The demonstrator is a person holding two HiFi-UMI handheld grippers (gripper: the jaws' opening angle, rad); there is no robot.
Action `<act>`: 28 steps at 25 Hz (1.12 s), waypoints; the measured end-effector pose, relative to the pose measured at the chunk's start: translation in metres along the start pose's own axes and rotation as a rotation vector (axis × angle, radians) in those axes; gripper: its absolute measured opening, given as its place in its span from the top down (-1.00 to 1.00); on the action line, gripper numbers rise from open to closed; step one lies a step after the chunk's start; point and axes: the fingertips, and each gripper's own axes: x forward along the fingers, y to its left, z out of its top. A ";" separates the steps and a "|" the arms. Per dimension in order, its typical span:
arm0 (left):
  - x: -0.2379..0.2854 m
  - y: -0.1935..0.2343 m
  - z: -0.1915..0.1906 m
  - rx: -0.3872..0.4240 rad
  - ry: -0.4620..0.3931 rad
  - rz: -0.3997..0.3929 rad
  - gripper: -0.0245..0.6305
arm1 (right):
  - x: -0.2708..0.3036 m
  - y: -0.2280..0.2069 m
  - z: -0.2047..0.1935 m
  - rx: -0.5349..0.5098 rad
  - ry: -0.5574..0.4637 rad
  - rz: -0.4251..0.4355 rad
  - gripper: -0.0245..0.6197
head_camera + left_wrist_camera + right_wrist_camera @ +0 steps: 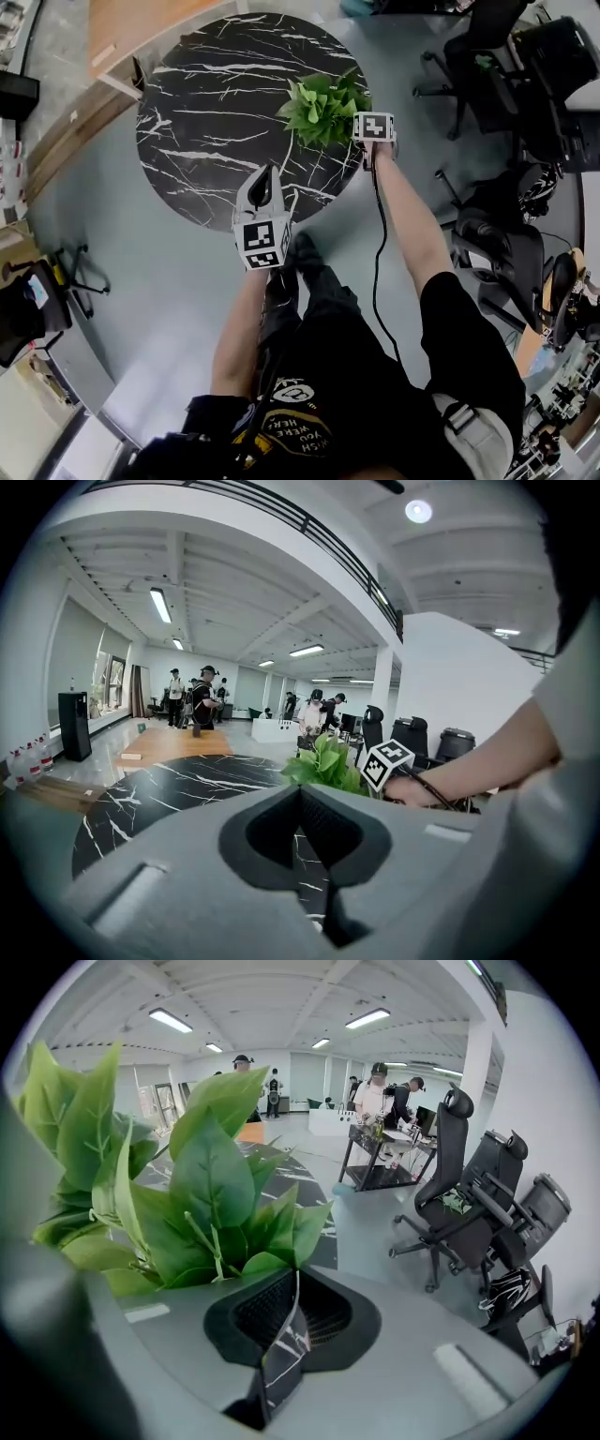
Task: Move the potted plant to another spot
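Observation:
The potted plant (322, 108) has broad green leaves and stands at the right edge of the round black marble table (206, 122). My right gripper (371, 133) is tight against the plant's right side. In the right gripper view its jaws (295, 1275) are nearly together at the foot of the leaves (211, 1185), gripping the plant there. The pot itself is hidden under the foliage. My left gripper (265, 173) hovers over the table's near edge, shut and empty (302, 789), pointing towards the plant (323, 761).
Black office chairs (487, 47) (497, 258) crowd the floor right of the table, and show again in the right gripper view (459, 1194). A wooden platform (141, 28) lies beyond the table. Several people (202, 700) stand far off.

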 end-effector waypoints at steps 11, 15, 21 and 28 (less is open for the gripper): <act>0.022 0.011 -0.006 -0.004 0.018 0.001 0.91 | 0.025 -0.031 0.044 0.000 -0.048 -0.041 0.82; 0.024 0.002 -0.002 -0.007 0.022 -0.022 0.91 | 0.012 -0.029 0.041 0.026 -0.126 0.014 0.62; 0.022 -0.015 0.003 0.012 0.017 -0.058 0.91 | -0.013 -0.037 0.036 0.096 -0.231 0.057 0.61; 0.019 -0.036 0.009 0.022 0.010 -0.103 0.91 | -0.057 -0.040 0.013 0.130 -0.289 0.048 0.68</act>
